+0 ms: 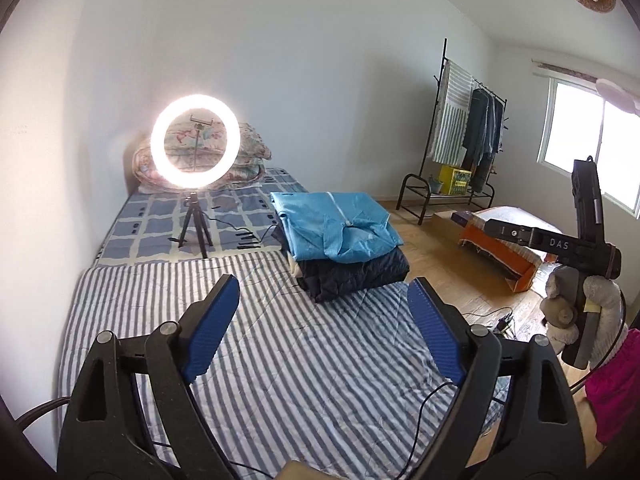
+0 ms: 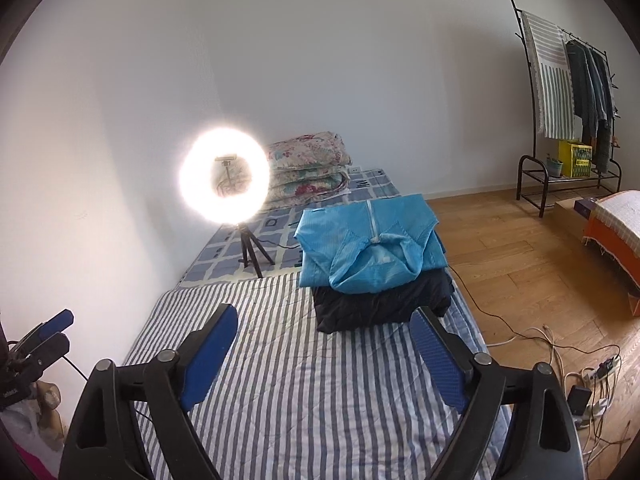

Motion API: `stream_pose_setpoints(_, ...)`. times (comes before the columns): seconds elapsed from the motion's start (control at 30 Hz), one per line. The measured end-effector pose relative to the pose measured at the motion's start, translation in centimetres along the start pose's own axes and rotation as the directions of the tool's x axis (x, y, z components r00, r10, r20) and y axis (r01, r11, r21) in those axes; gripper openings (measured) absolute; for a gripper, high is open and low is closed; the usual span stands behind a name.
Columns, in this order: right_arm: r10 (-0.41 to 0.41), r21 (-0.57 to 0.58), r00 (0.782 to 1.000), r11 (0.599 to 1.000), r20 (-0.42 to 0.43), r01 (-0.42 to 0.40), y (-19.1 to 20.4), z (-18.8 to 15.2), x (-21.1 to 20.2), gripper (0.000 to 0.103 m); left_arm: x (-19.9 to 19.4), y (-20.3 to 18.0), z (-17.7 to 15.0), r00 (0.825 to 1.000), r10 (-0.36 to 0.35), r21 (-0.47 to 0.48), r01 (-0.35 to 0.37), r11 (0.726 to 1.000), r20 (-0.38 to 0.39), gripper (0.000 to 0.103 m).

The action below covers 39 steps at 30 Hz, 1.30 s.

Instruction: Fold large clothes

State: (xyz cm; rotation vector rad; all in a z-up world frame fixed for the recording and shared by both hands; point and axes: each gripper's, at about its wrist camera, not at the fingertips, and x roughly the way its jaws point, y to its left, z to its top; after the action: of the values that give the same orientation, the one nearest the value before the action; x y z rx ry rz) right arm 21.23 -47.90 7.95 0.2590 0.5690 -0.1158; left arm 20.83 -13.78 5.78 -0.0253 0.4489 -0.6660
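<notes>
Left gripper (image 1: 322, 332), black frame w/ blue ribbed pads: fingers wide apart, nothing between them, held above the blue-and-white striped bed cover (image 1: 280, 360). Right gripper (image 2: 324, 354), same build: fingers likewise spread, empty, over the same cover. Folded light-blue zip-front garment (image 1: 336, 230) lies on top of a folded dark navy quilted garment (image 1: 360, 276), forming a stack at the far right edge of the striped cover, ahead of both grippers and apart from them. Lit white ring light on small black tripod (image 1: 195, 146) stands on the blue checked sheet (image 1: 152, 216) beyond, left of the stack; folded floral quilts (image 2: 308, 172) behind it against the wall. Black clothes rack w/ hanging dark clothes (image 1: 476, 136) at far right on the wooden floor (image 2: 500, 248). Cables & power strip (image 2: 588, 376) lie on the floor beside the bed
</notes>
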Motion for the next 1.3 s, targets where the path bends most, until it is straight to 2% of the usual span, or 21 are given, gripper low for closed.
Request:
stream_pose_setpoints(0.07,-0.006,-0.005,1.0,1.0,0.019,0.006,0.7,-1.1,-0.7,0.101,-0.8,0.3,-0.8,1.0,0.008,-0.011,-0.008,1.0,0.006,0.096)
stream_pose_setpoints(0.13,-0.011,-0.025,0.999,1.0,0.039,0.012,1.5,-2.2,-1.2,0.103,-1.5,0.6,-1.4,0.999,0.027,-0.026,-0.026,0.999,0.021,0.101)
stream_pose_setpoints(0.3,-0.034,-0.046,0.997,0.998,0.073,0.038,2.7,-4.8,-1.4,0.103,-2.0,1.4,-3.0,0.995,0.089,-0.031,-0.087,0.996,0.045,0.102)
stream_pose_setpoints(0.43,-0.03,-0.024,0.995,0.999,0.096,0.033,2.8,-6.4,-1.4,0.103,-1.7,1.3,-4.2,0.992,0.122,-0.022,-0.121,0.992,0.024,0.102)
stream_pose_setpoints(0.7,-0.074,-0.033,0.991,0.996,0.112,0.078,2.5,-8.1,-0.5,0.103,-0.5,-0.1,-6.4,0.981,0.194,0.043,-0.194,0.98,-0.001,0.103)
stream_pose_setpoints(0.97,-0.122,-0.073,0.989,0.989,0.077,0.128,2.6,-9.7,0.9,0.103,0.0,-1.4,-8.6,0.979,0.203,0.084,-0.201,0.976,-0.025,0.103)
stream_pose_setpoints(1.3,-0.134,-0.081,0.987,0.987,0.085,0.141,3.1,-10.0,1.0,0.103,-0.1,-2.0,-9.0,0.978,0.206,0.09,-0.203,0.975,-0.025,0.103)
